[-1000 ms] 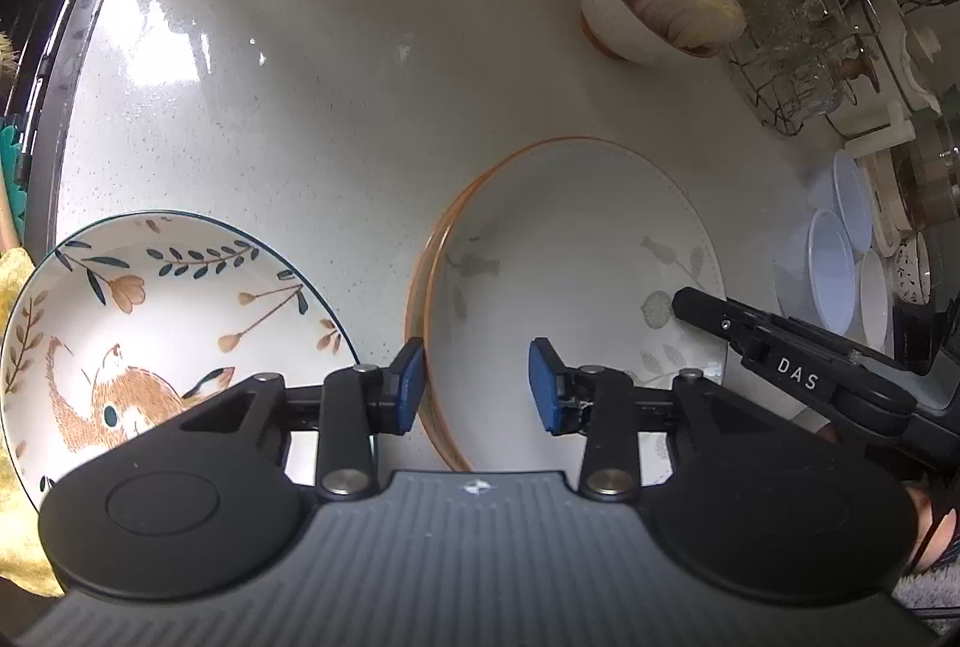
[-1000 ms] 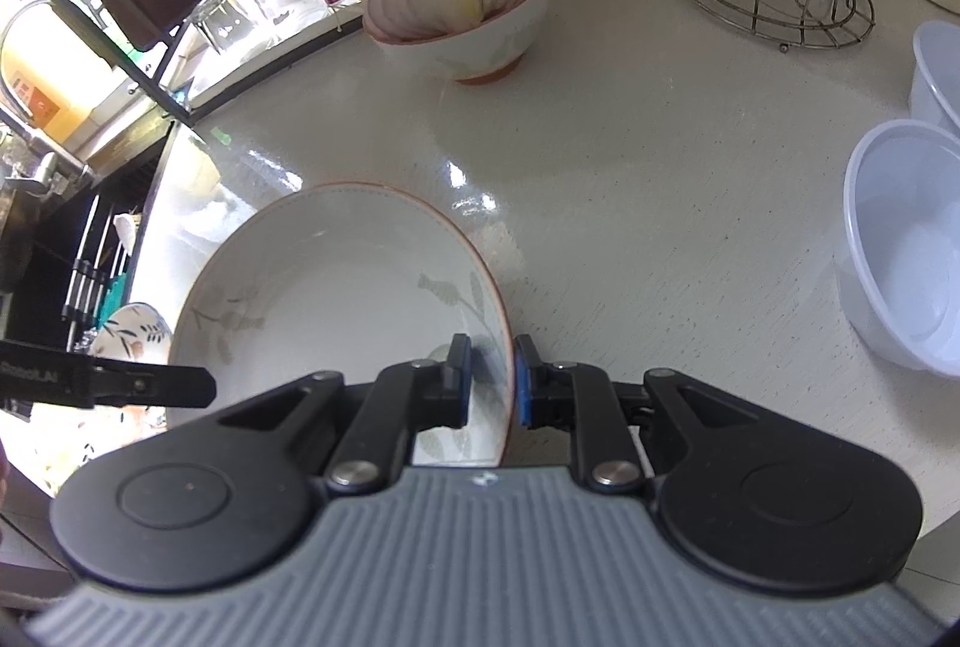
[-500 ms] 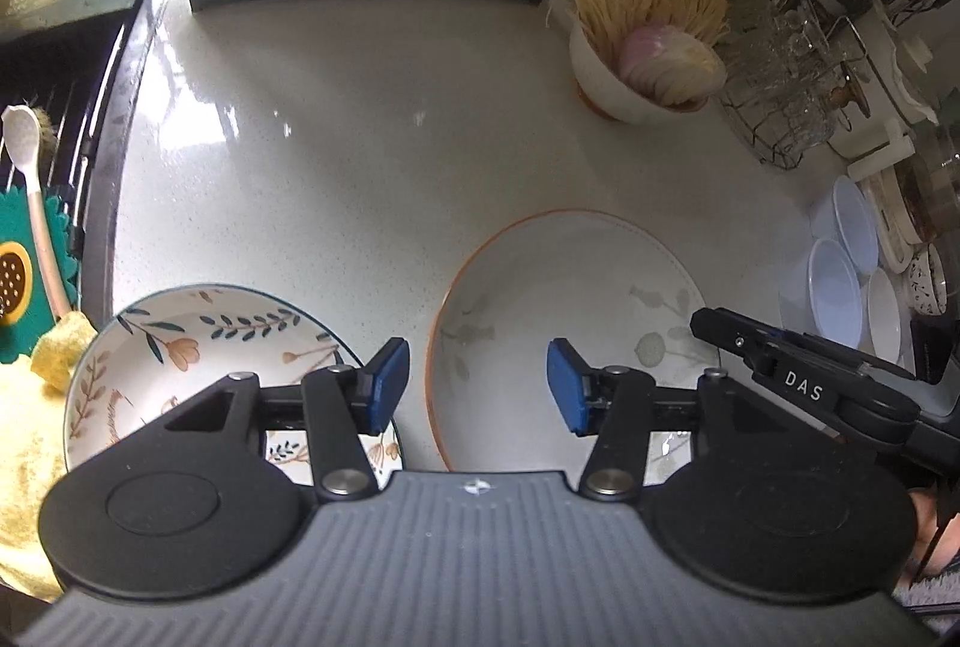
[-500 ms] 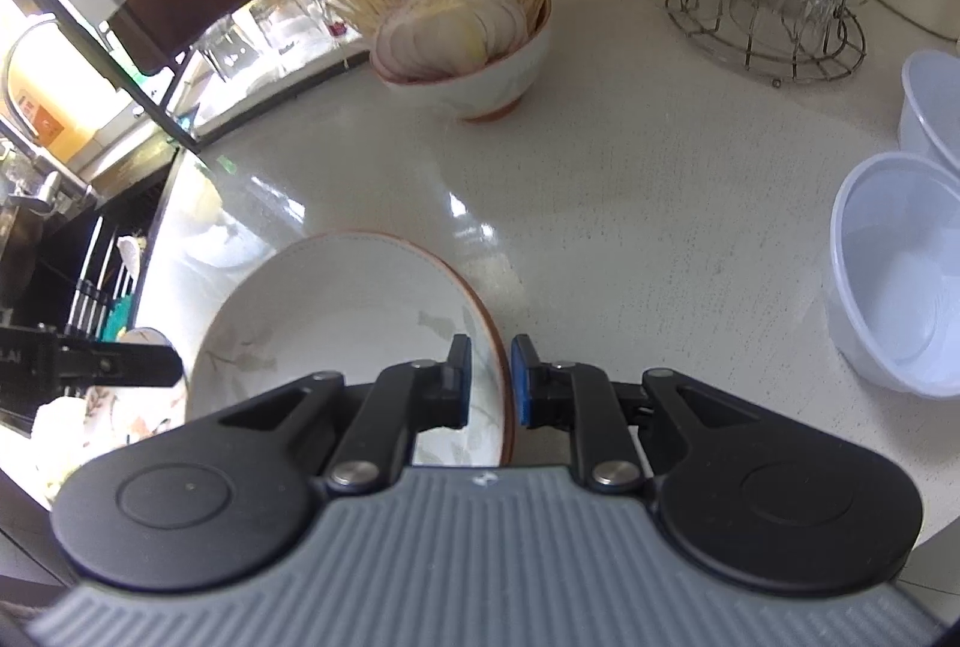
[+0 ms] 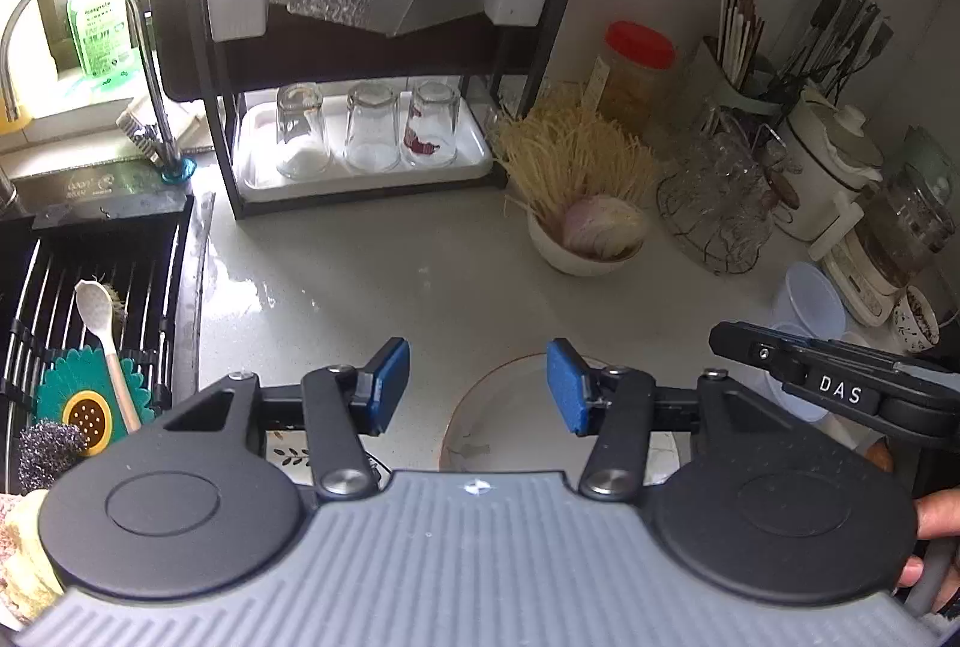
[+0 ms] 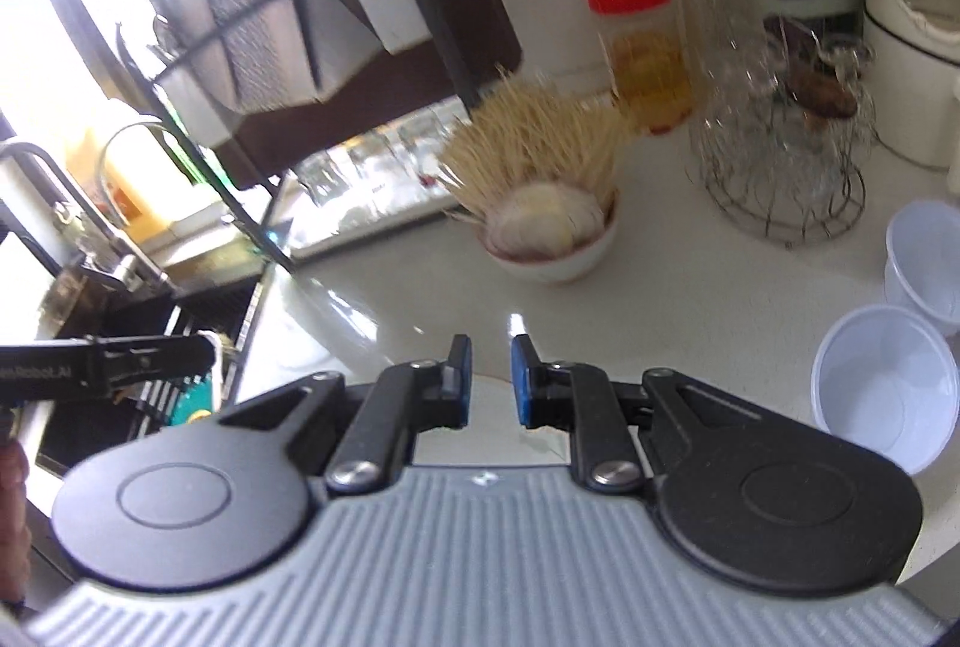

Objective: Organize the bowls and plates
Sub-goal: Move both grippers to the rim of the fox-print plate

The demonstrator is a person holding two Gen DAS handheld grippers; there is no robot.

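A white bowl with an orange rim [image 5: 510, 425] lies on the counter just below my left gripper [image 5: 477, 389], which is open and empty above it. A leaf-patterned plate [image 5: 288, 452] shows only as a sliver under the left finger. My right gripper [image 6: 489, 377] is open and empty, raised above the same bowl, whose rim [image 6: 492, 395] barely shows between its fingers. The right gripper also shows at the right edge of the left wrist view [image 5: 834, 383].
A bowl of noodles and sliced onion [image 5: 591, 233] stands mid-counter. A dish rack with glasses [image 5: 366, 131] is behind. A wire glass basket [image 5: 714, 209] and clear plastic cups [image 6: 882, 383] are at the right. The sink with drying rack [image 5: 90, 323] is left.
My right gripper has opened and let go of the orange-rimmed bowl, which now lies flat. Both grippers have lifted and tilted up, so the rack and wall come into view.
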